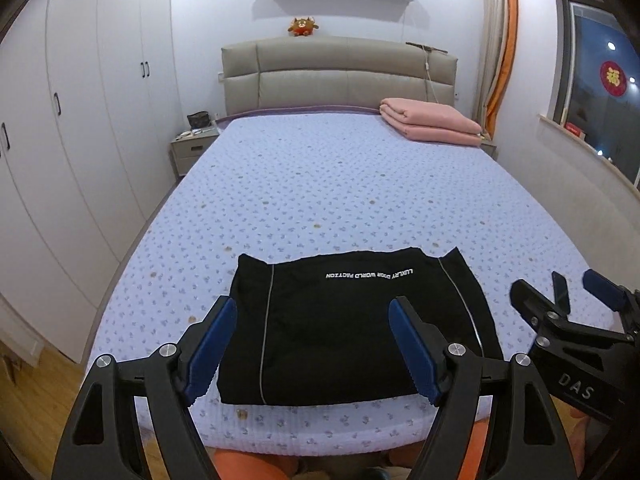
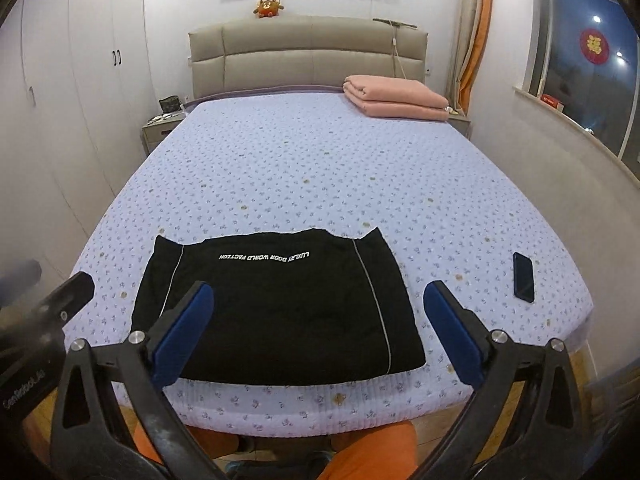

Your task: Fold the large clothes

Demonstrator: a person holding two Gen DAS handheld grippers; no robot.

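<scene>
A black garment (image 1: 340, 328) with white lettering and thin grey stripes lies folded into a flat rectangle near the foot edge of the bed (image 1: 320, 184). It also shows in the right wrist view (image 2: 276, 308). My left gripper (image 1: 312, 344) is open and empty, held above the garment's near part. My right gripper (image 2: 320, 328) is open and empty, above the garment's near right part. The right gripper also shows at the right of the left wrist view (image 1: 576, 288).
A folded pink blanket (image 1: 432, 120) lies at the head of the bed on the right. A dark phone (image 2: 524, 276) lies on the bed right of the garment. A nightstand (image 1: 192, 148) and wardrobe (image 1: 80, 100) stand left; a window sill (image 2: 580, 128) right.
</scene>
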